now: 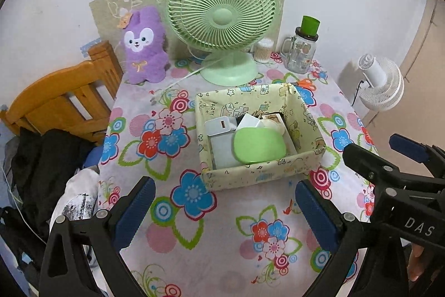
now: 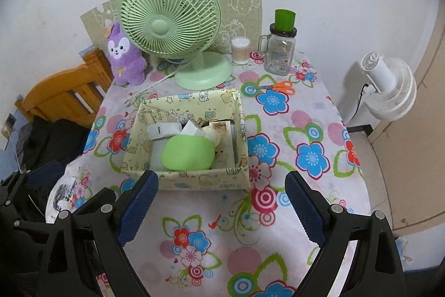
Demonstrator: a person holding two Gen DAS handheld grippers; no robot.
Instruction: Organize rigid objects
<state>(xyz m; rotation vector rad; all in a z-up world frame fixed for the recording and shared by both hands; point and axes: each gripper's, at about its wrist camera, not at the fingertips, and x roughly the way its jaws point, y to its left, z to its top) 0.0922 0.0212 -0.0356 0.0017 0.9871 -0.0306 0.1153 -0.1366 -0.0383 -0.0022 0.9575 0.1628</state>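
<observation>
Pale yellow, cartoon-printed fabric covers the storage box [image 1: 258, 174] we see at the centre of the left wrist view, standing on the flowered cloth of the bench [image 1: 222, 241]. Inside it lie a lime-green oval case [image 1: 260, 146], tilted on top, a white charger block [image 1: 219, 125] at its upper left, and a few small cartons behind, too jumbled for us to name. Beyond the box, near the wall, stand a green desk fan [image 1: 222, 18], a purple plush toy [image 1: 144, 46], a tub of cotton swabs [image 1: 262, 49] and a glass mug jar [image 1: 300, 53] with a green cup on top. Orange-handled scissors [image 2: 278, 86] lie right of the box in the right wrist view. Our left gripper [image 1: 224, 213] and right gripper [image 2: 221, 209] both hover in the lower frame, fingers spread wide and gripping nothing.
</observation>
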